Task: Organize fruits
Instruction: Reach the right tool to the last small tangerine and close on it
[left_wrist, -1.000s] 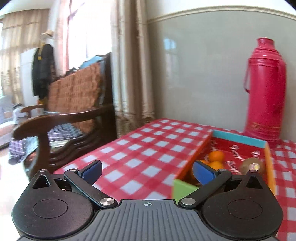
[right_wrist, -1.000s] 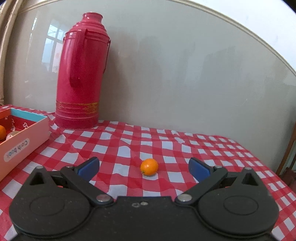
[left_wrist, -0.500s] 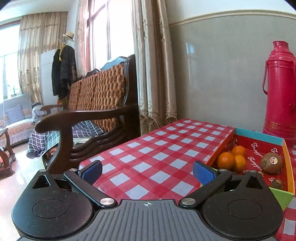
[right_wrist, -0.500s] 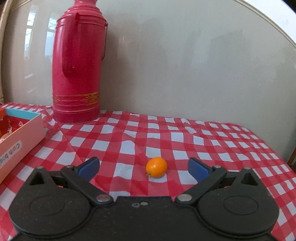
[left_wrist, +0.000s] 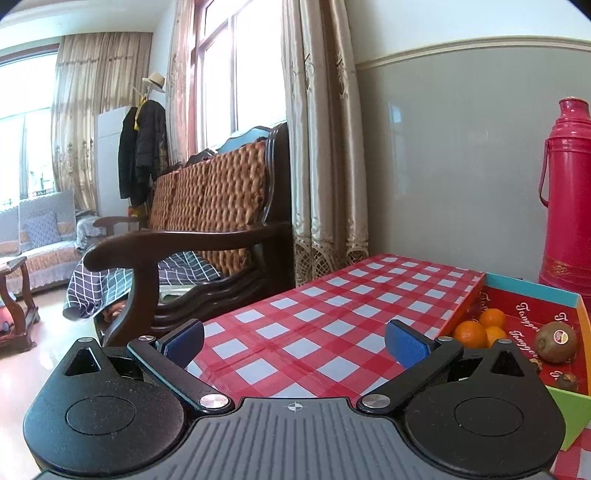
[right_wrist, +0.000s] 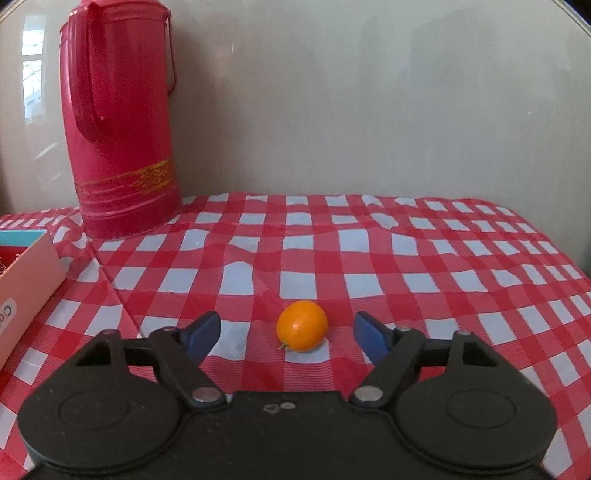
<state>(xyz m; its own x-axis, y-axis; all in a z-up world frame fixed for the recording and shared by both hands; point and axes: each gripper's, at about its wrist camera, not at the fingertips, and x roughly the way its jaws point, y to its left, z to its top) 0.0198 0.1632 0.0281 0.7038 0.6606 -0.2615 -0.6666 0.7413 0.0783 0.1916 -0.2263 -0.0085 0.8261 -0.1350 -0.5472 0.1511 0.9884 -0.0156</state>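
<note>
A small orange fruit (right_wrist: 302, 325) lies on the red-and-white checked tablecloth (right_wrist: 406, 258). My right gripper (right_wrist: 287, 334) straddles it: the fruit sits between the two blue pads, which are closing but do not touch it. In the left wrist view, a colourful cardboard box (left_wrist: 532, 291) at the right holds oranges (left_wrist: 471, 334) and a brown kiwi (left_wrist: 556, 341). My left gripper (left_wrist: 294, 341) hangs open over the cloth to the left of that box, with nothing between its fingers.
A tall red thermos (right_wrist: 118, 122) stands against the grey wall behind the box (right_wrist: 26, 280); the thermos (left_wrist: 569, 199) also shows at the right edge of the left wrist view. A dark wooden armchair (left_wrist: 192, 236) stands past the table's left edge, by curtains (left_wrist: 325, 147).
My right gripper moved in toward the small orange fruit and its jaws narrowed around it. The left view swung left, so the box slid to the right edge.
</note>
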